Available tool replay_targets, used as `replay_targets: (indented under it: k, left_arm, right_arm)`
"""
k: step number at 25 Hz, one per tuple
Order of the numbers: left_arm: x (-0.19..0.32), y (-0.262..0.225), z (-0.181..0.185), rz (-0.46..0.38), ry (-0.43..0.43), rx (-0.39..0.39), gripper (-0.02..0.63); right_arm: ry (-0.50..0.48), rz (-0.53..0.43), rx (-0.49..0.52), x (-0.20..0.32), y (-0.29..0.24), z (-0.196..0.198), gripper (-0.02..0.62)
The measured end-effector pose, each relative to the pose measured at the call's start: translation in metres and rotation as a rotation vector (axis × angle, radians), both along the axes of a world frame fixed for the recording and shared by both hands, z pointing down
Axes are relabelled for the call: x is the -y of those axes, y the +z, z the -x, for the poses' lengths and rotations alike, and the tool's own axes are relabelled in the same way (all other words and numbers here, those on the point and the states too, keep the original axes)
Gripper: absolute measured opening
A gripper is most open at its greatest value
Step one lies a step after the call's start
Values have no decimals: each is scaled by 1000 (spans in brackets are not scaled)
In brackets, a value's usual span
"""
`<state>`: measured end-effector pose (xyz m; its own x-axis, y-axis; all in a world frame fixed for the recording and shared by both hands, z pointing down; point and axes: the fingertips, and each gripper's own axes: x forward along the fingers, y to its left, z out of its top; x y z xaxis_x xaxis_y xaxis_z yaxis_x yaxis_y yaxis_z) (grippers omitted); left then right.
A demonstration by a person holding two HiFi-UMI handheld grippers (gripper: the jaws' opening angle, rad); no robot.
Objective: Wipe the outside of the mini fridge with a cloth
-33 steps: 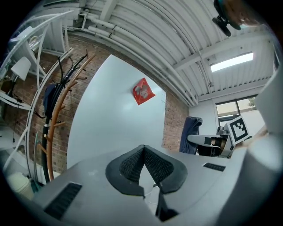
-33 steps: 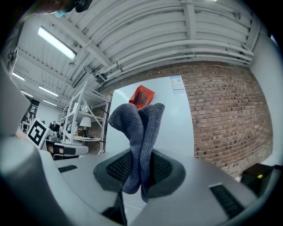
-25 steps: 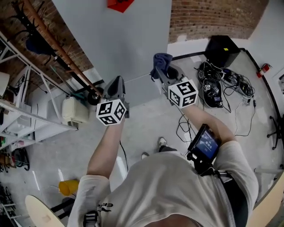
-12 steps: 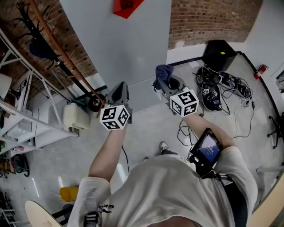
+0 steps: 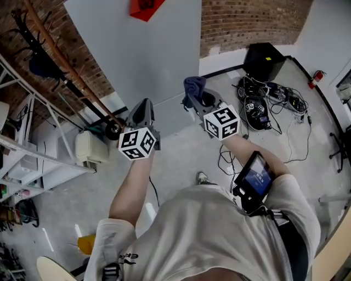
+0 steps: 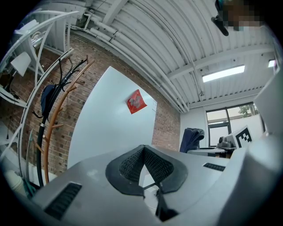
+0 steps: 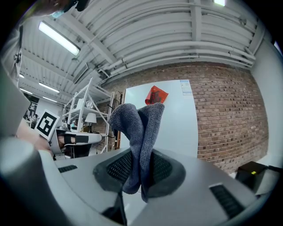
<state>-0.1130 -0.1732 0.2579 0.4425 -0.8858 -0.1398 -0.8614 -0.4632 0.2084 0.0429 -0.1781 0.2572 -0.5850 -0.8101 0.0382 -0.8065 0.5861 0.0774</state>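
Brick wall (image 5: 247, 22) ahead, big white panel (image 5: 148, 49) against it. Black box (image 5: 267, 59) on the floor off right, probably the mini fridge, well apart from 2 grippers. Left gripper (image 5: 143, 107) pinched shut on nothing, idle. Right gripper (image 5: 199, 100) clamped on folded blue cloth (image 5: 193, 86), end poking up ready for wiping.

- cloth (image 7: 138, 128): dark blue-grey, fine knit texture
- left tool (image 6: 143, 150) and right tool (image 5: 202, 100): light grey bodies, with black mesh-pattern pads (image 6: 129, 165)
- 2 marker cubes (image 5: 138, 144): white faces with black square patterns
- panel (image 5: 148, 49): pale grey-white, with a red patch (image 5: 143, 6) on it
- wall (image 5: 247, 22): red-brown brick
- box (image 5: 264, 59) on the floor: black, with a small yellow mark
- floor (image 5: 181, 148): pale grey
- shirt (image 5: 203, 236): off-white
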Motion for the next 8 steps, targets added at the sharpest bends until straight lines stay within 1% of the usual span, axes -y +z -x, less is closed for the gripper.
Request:
replay_targets:
  k: [8]
  left_arm:
    - [7,-3,1,-21,11,-11,0]
  right_arm:
    - [5,-23,-27,9,-6,3,83]
